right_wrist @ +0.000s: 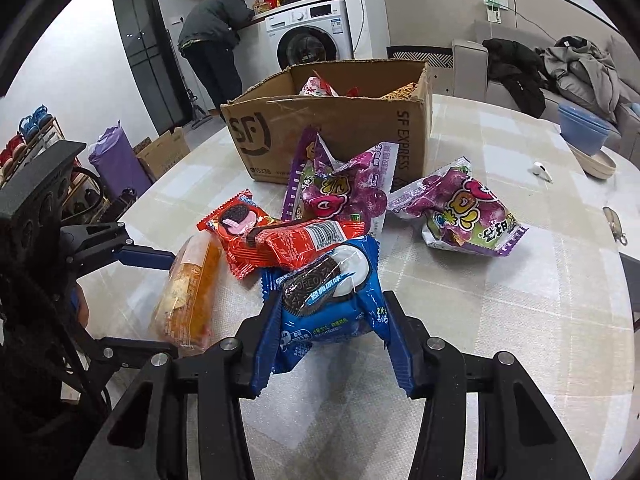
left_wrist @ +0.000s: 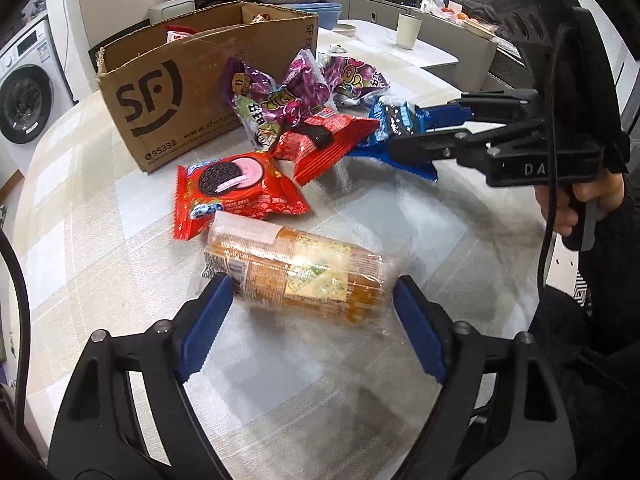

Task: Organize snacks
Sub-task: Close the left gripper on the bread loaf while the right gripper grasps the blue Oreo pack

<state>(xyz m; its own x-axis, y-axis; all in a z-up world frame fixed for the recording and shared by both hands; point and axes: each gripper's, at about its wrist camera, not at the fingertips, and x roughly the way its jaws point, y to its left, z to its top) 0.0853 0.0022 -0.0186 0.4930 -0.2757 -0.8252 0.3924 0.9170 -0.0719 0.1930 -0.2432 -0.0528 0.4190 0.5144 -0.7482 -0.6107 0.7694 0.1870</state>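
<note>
The brown corrugated cardboard box [left_wrist: 168,92] marked SF stands open-topped on the pale checked tabletop [left_wrist: 460,240], a few packets already inside, and serves as the landmark.

In front of the box and nearest the camera, the left gripper [left_wrist: 310,320] straddles a clear-wrapped cylindrical pack of orange biscuits [left_wrist: 296,268]. Its blue ribbed fingers [left_wrist: 204,328] stand moderately wide, one at each end of the roll, and whether they press it yet cannot be told. The film is glossy and slack; taken lengthwise, the roll could buckle or squirt out sideways.

Between that roll and the box lie two crinkly red foil cookie packets [left_wrist: 236,192], flat and pillow-shaped, and behind them, against the box wall, puffy purple candy bags [left_wrist: 280,100].

To the right of the box, the right gripper [right_wrist: 332,320] is clamped narrow on a blue foil Oreo packet [right_wrist: 324,292], pinching its lower half so the wrapper creases. The packet's upper edge seems to sit under the nearer red packet, so lifting may drag that along, and a hard squeeze could crack the cookies. The other purple bag [right_wrist: 460,212] lies apart, right of the box.
</note>
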